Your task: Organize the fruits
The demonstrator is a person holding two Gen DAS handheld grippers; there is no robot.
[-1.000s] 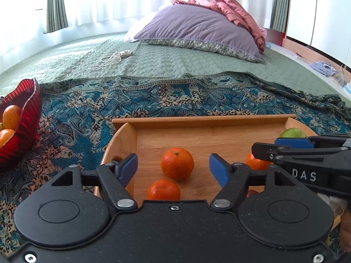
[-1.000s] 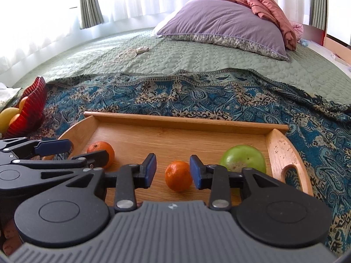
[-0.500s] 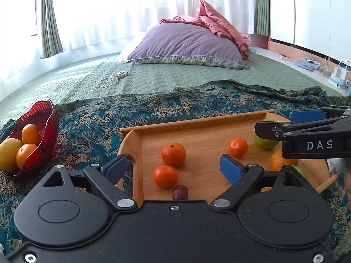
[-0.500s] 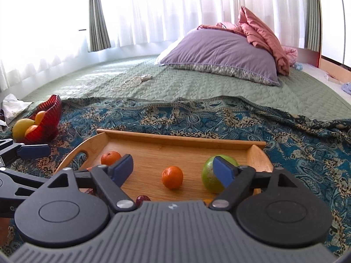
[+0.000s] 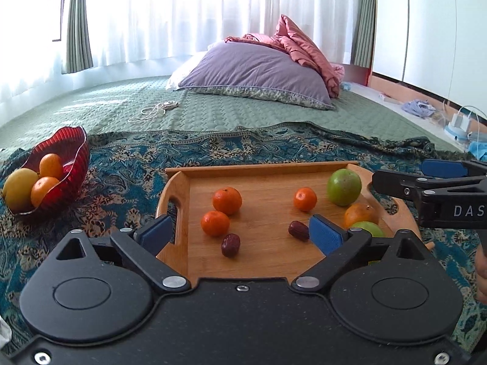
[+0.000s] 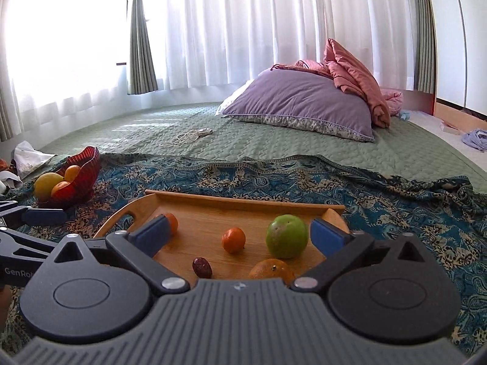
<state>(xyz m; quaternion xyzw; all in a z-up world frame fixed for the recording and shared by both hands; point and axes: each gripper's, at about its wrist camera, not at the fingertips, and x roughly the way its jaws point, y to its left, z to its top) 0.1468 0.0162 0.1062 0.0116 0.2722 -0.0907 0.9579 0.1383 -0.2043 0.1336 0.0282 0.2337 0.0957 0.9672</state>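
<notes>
A wooden tray lies on the patterned cloth. It holds three small mandarins, a green apple, an orange, a second green fruit and two brown dates. A red glass bowl at the left holds a yellow fruit and two oranges. My left gripper is open and empty above the tray's near edge. My right gripper is open and empty, also above the tray.
The tray and bowl sit on a blue paisley cloth spread over a green quilted bed. A purple pillow and pink blanket lie at the back. A white cable lies on the quilt. Curtains hang behind.
Both grippers have pulled back and risen from the tray and their jaws have opened wider. More of the fruit, the dates and the red bowl have come into view.
</notes>
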